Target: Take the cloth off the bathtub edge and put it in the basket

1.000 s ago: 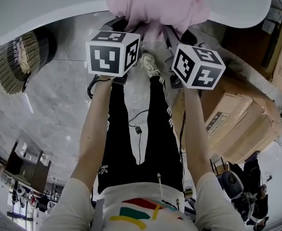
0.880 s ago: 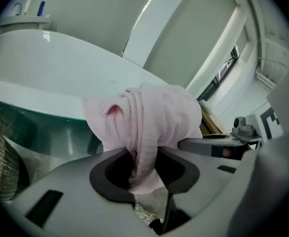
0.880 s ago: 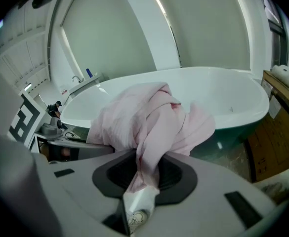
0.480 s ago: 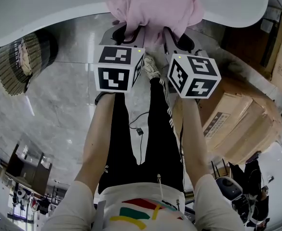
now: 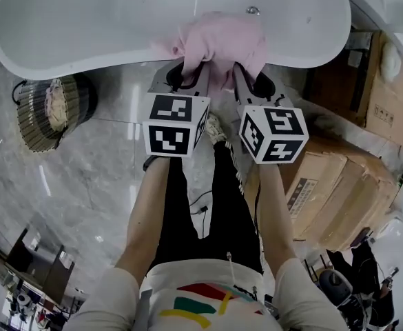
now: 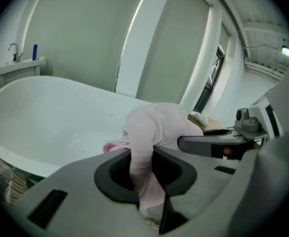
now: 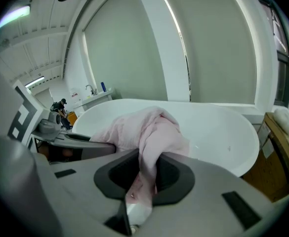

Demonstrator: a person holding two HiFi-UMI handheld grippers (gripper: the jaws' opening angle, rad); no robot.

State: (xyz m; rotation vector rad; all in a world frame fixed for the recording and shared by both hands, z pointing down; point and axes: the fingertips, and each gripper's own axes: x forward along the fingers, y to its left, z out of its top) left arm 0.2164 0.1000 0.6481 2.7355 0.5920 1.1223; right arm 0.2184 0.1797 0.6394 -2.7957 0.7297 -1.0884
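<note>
The left tongs (image 5: 179, 74) and right tongs (image 5: 253, 81), just closing further, each clench the bunched pink cloth (image 5: 215, 41) over the bathtub's (image 5: 84, 26) near edge, seemingly lifted clear; the basket (image 5: 53, 109) stands nearby on the floor.

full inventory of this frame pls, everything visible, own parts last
cloth: 1, pink, bunched at the bathtub's near rim
bathtub: 1, white, across the top of the head view
basket: 1, dark woven, on the floor at left, something pale inside
cardboard boxes: at least 2, brown, at right
bottle: 1, blue, on the shelf behind the tub
cable: 1, dark, on the floor between the legs
floor: grey, marbled
left gripper: grey, marker cube, jaws just closed onto the cloth
right gripper: grey, marker cube, jaws just closed onto the cloth
legs: 2, black trousers
shirt: white, coloured stripes
</note>
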